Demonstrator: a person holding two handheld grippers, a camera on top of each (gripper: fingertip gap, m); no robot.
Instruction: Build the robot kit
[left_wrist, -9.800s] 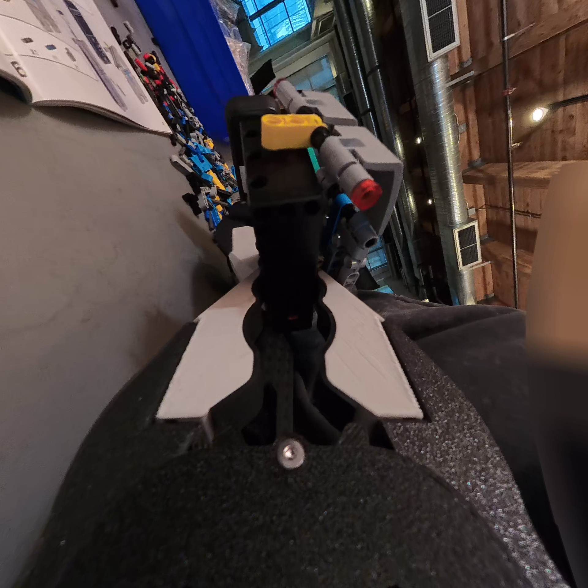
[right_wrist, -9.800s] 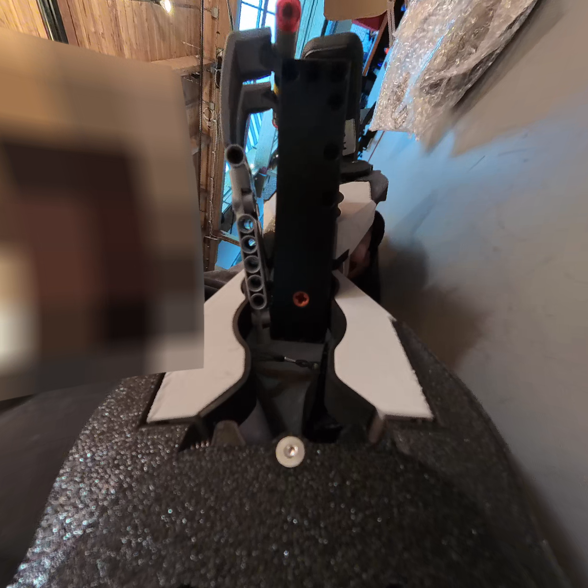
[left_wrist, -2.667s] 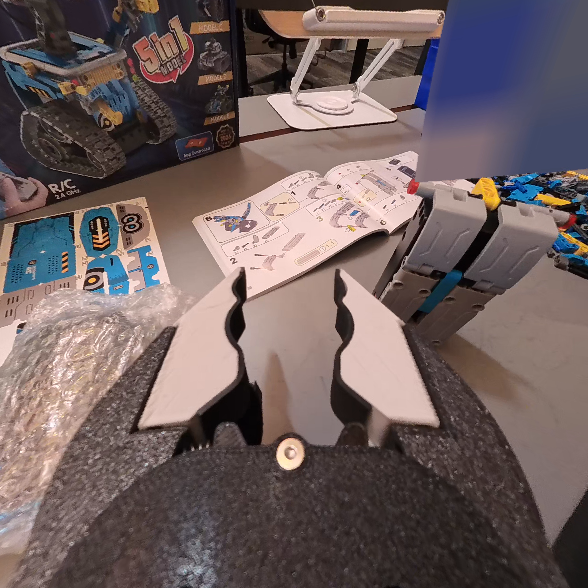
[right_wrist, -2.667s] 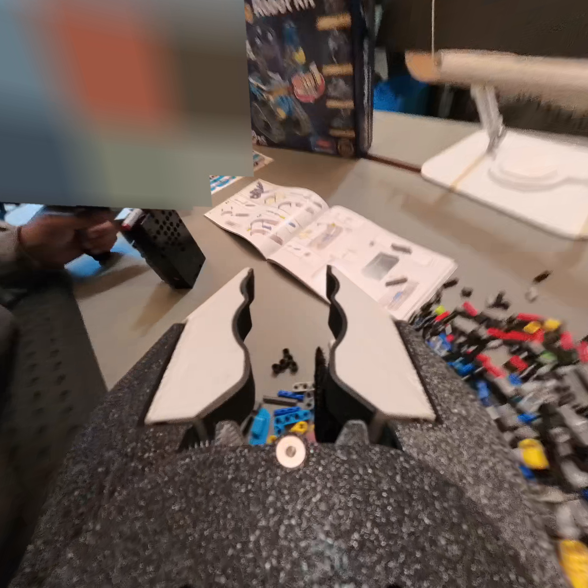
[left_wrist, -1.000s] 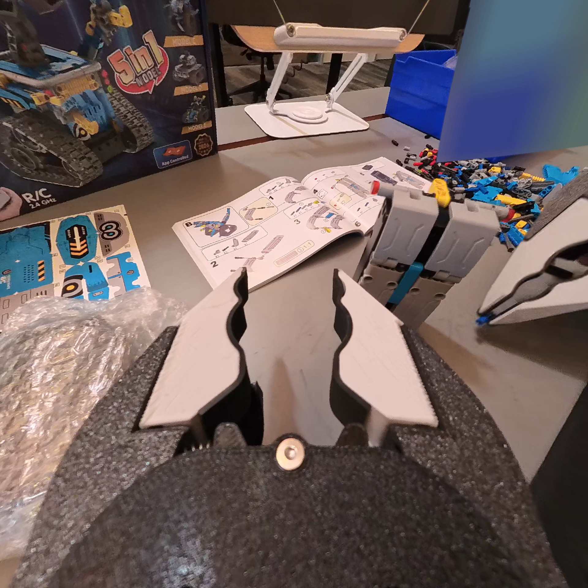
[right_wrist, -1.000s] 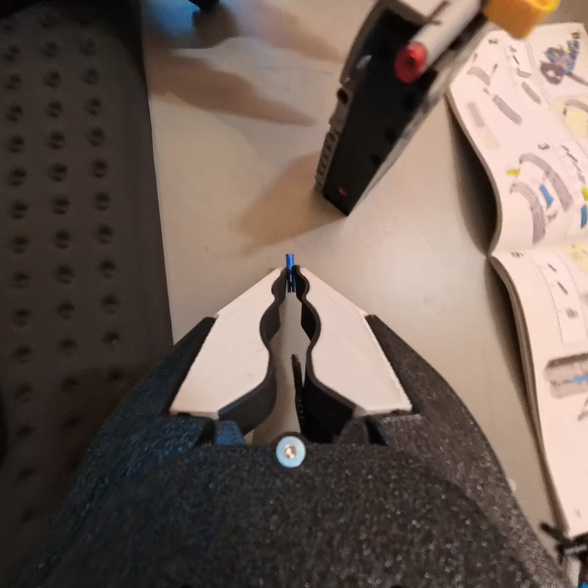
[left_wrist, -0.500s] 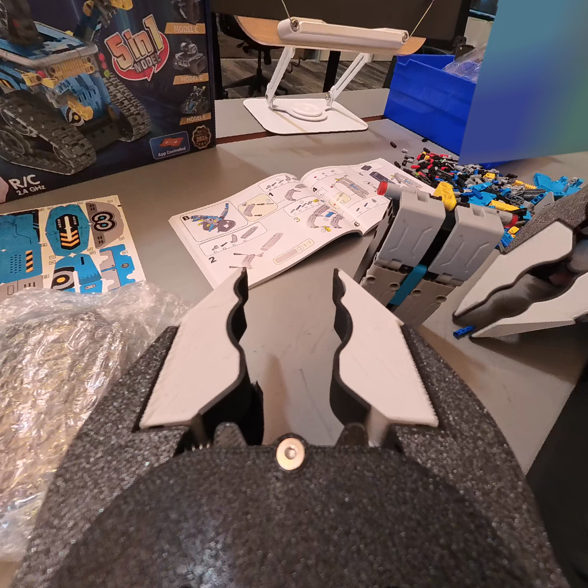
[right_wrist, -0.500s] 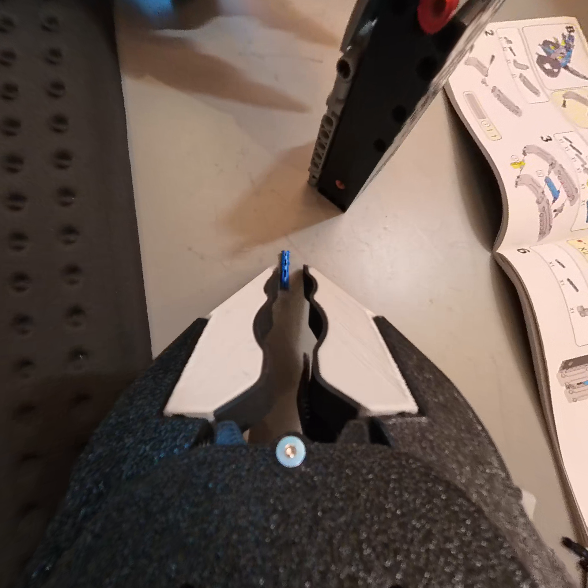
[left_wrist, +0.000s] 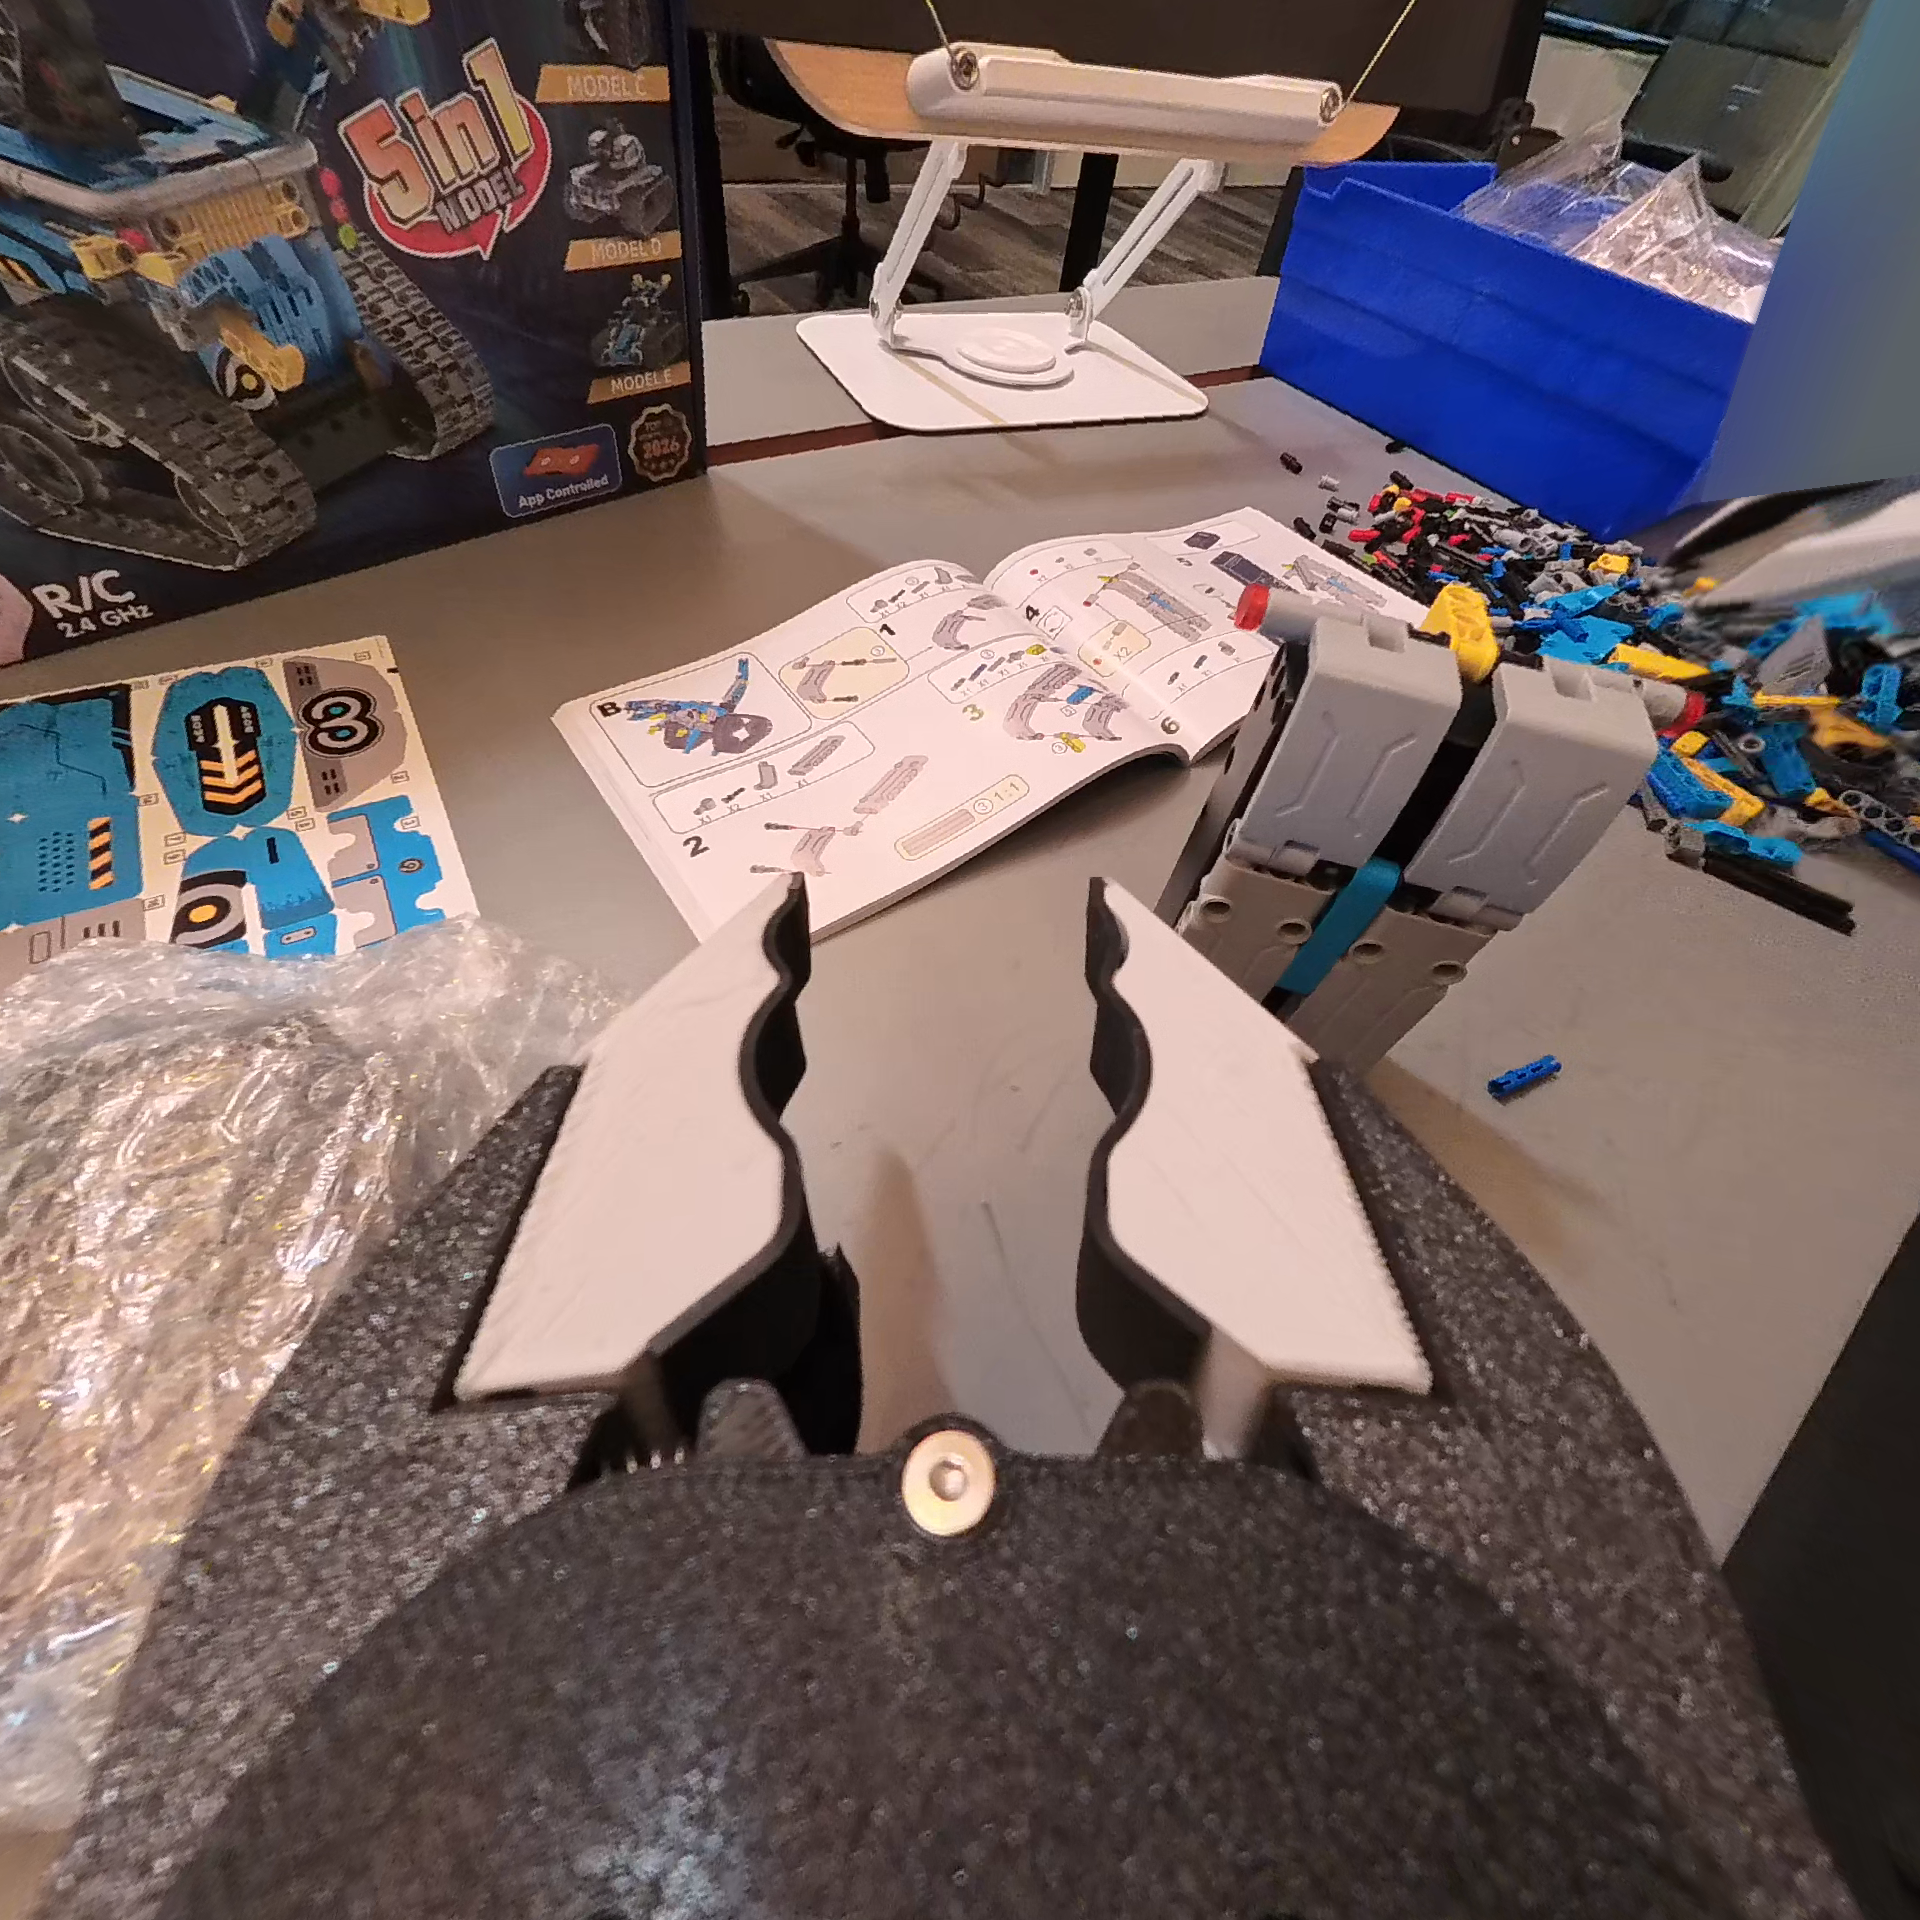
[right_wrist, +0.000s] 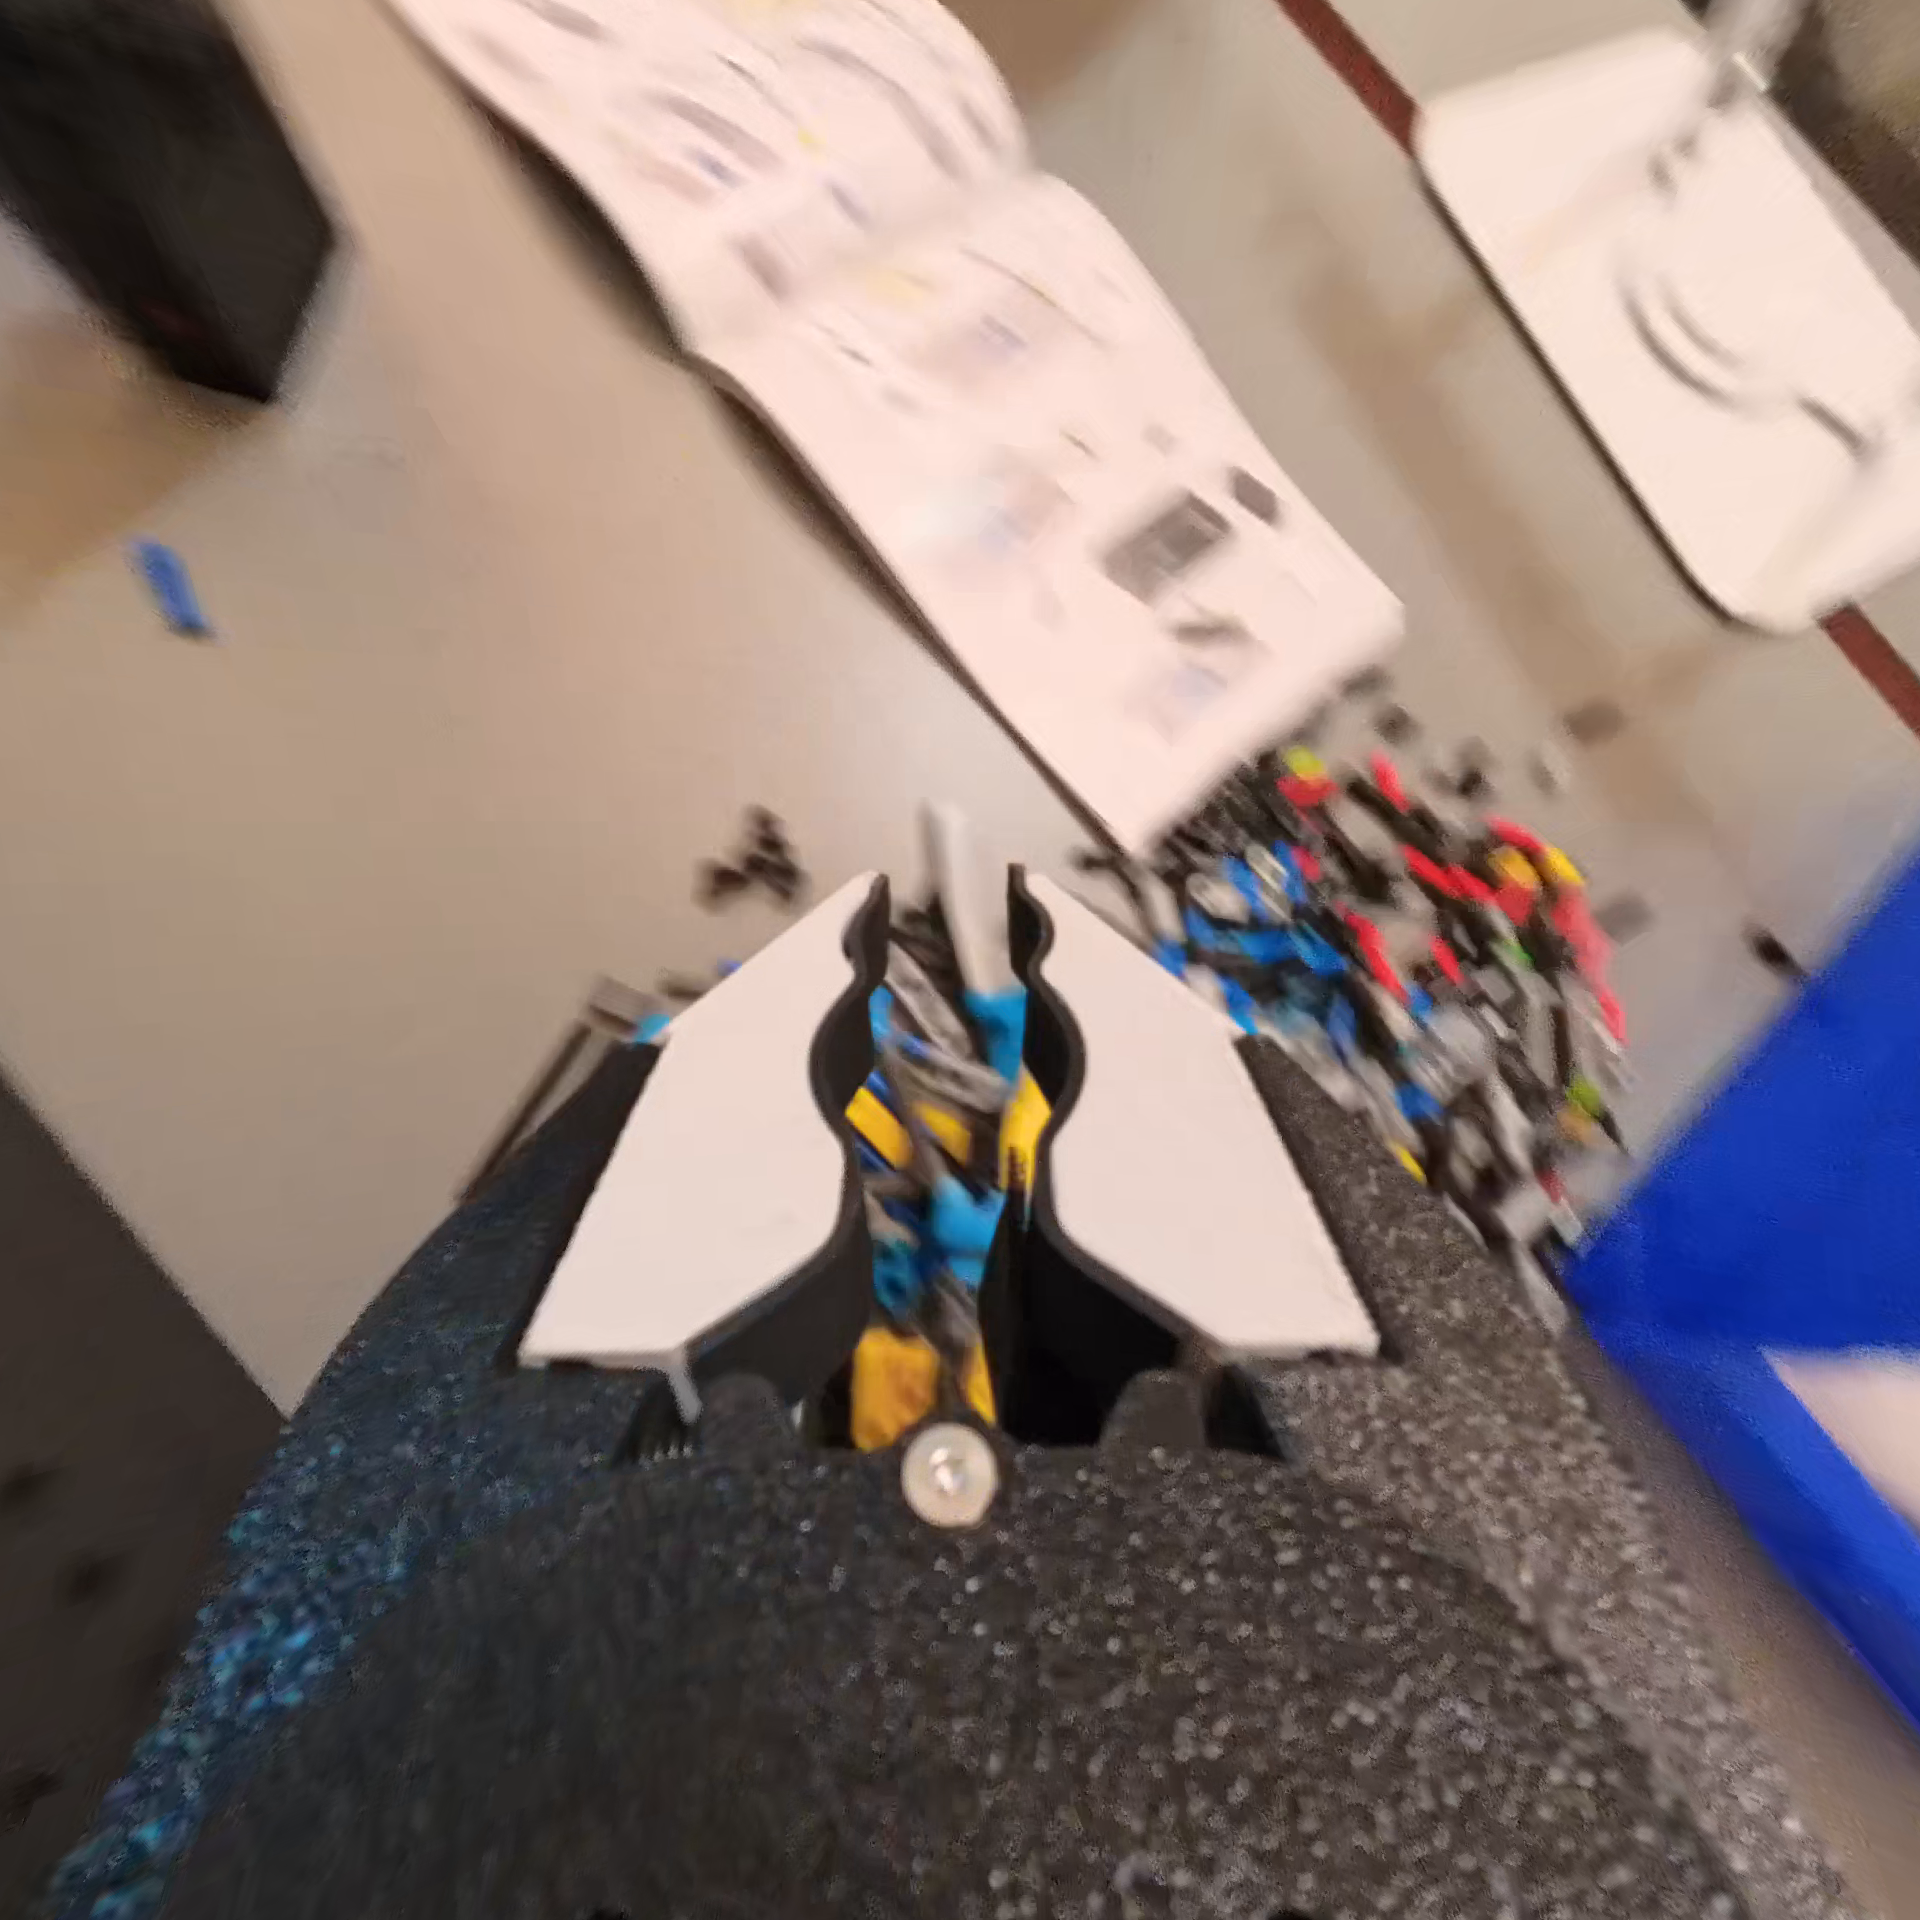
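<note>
My left gripper (left_wrist: 940, 904) is open and empty, held low over the grey table (left_wrist: 727, 561). A grey and black brick assembly (left_wrist: 1403, 821) stands tilted just right of its right finger. A small blue pin (left_wrist: 1522, 1075) lies on the table right of the assembly. In the blurred right wrist view my right gripper (right_wrist: 948, 883) is open with a narrow gap and hangs over the pile of loose parts (right_wrist: 1403, 987). Parts show through the gap. The blue pin (right_wrist: 166, 587) lies far to its left, near the black assembly (right_wrist: 135, 187).
An open instruction booklet (left_wrist: 935, 717) lies ahead, with the parts pile (left_wrist: 1683, 675) to its right. A blue bin (left_wrist: 1507, 312), a white stand (left_wrist: 1018, 353) and a toy box (left_wrist: 312, 260) stand at the back. A sticker sheet (left_wrist: 208, 800) and bubble wrap (left_wrist: 208, 1195) lie left. Some 30 centimeters of space lies between my two pairs of fingers. The small blue pin (left_wrist: 1522, 1075) lies around 15 centimeters away from my left fingertips. The right camera catches it too, in the right wrist view (right_wrist: 158, 579).
My right gripper has opened and let go of the blue pin, which now lies by the assembly. It has swung away right to over the parts pile. My left gripper has barely moved.
</note>
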